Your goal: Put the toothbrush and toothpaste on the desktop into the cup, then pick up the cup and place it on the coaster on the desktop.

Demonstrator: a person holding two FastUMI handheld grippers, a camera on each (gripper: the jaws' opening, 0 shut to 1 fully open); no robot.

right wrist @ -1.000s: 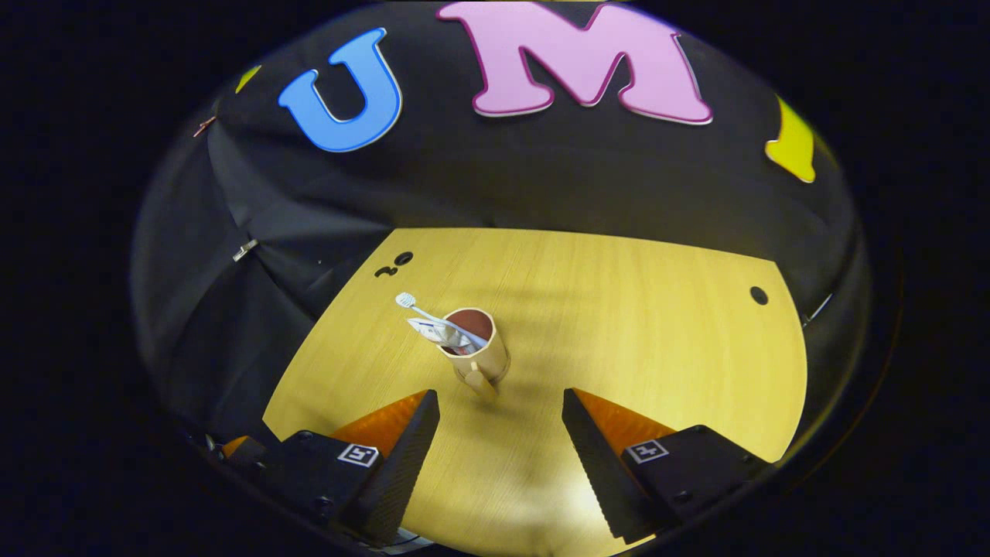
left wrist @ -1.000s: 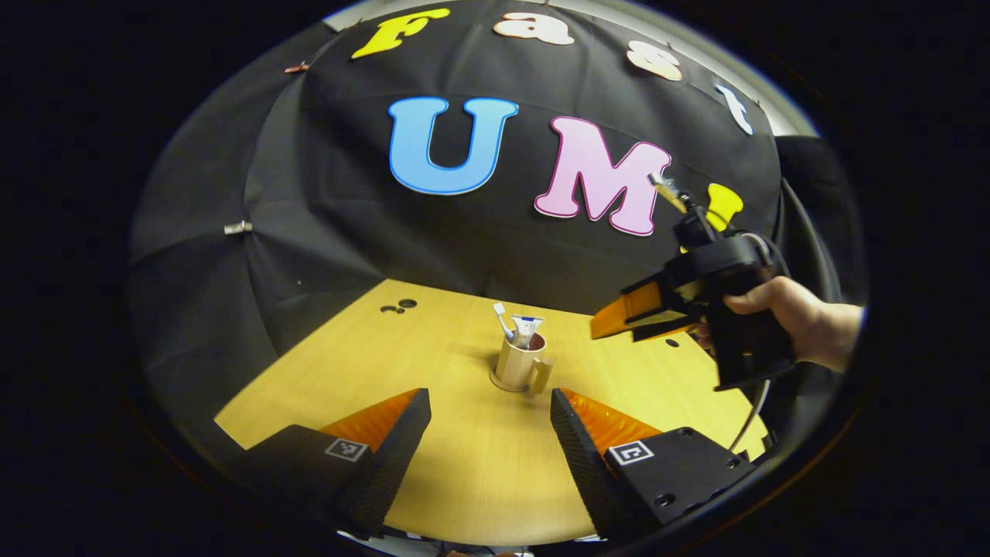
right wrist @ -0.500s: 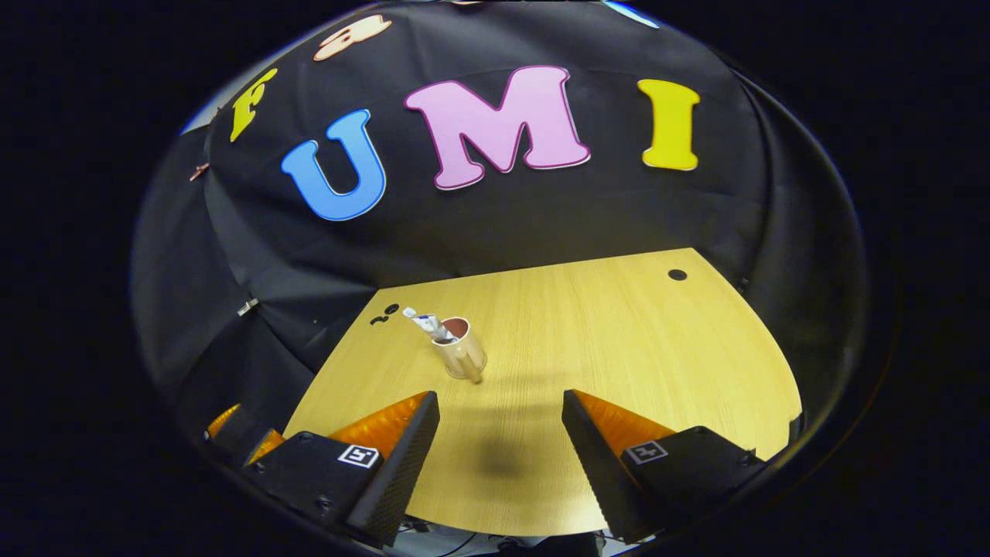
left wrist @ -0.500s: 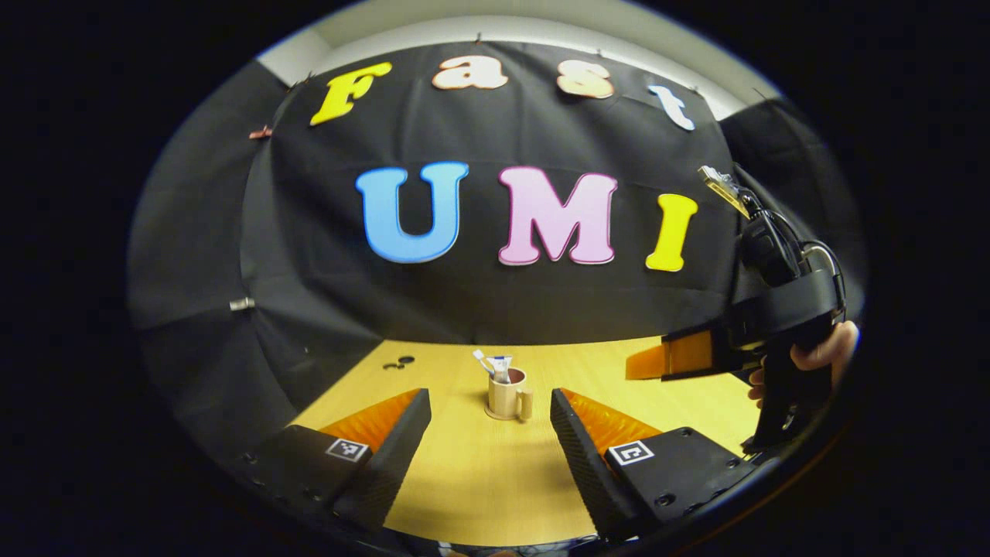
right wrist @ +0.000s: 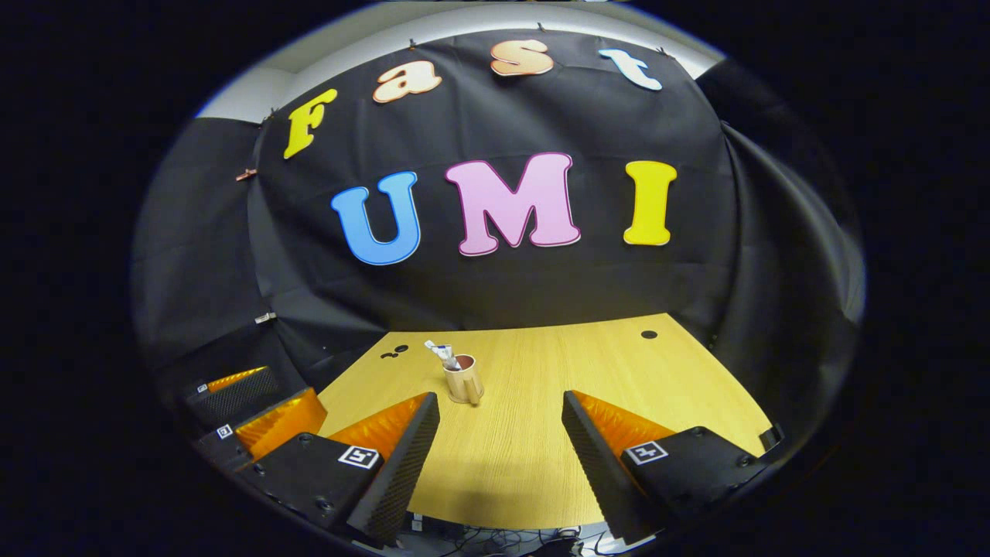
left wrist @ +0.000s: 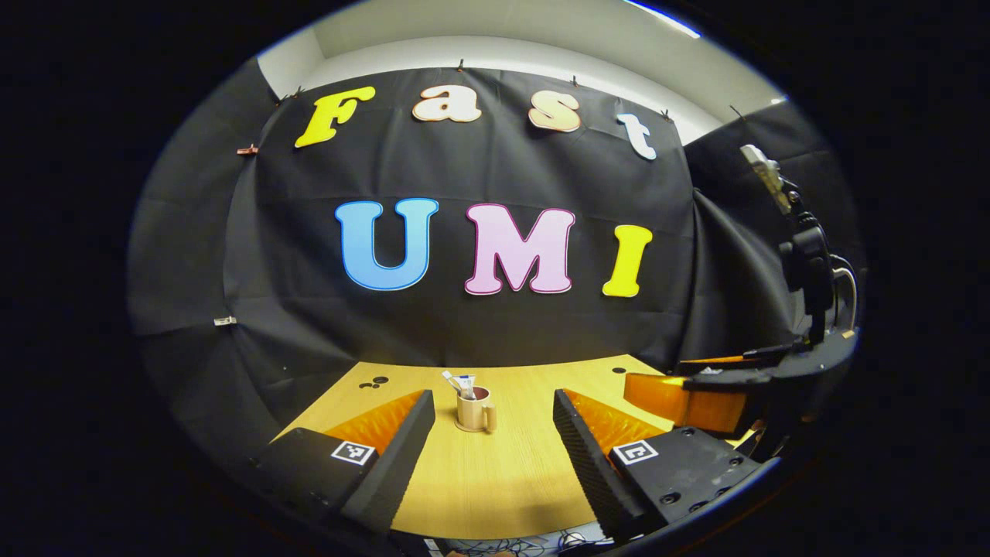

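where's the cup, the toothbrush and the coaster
cup (left wrist: 472, 408), left gripper view, side wall
toothbrush (left wrist: 448, 377), left gripper view, head above the rim
coaster (left wrist: 461, 426), left gripper view, edge under the cup

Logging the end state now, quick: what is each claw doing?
Left claw: open, holding nothing.
Right claw: open, holding nothing.

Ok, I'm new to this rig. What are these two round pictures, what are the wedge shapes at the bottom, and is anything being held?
Each picture comes from a camera riding on a hand-held gripper, looking along its own two fingers. The left gripper and the right gripper both stand open, holding nothing. On the wooden desktop stands a cup with the toothbrush and toothpaste in it, resting on a coaster. In the left gripper view the other gripper appears at the right edge.
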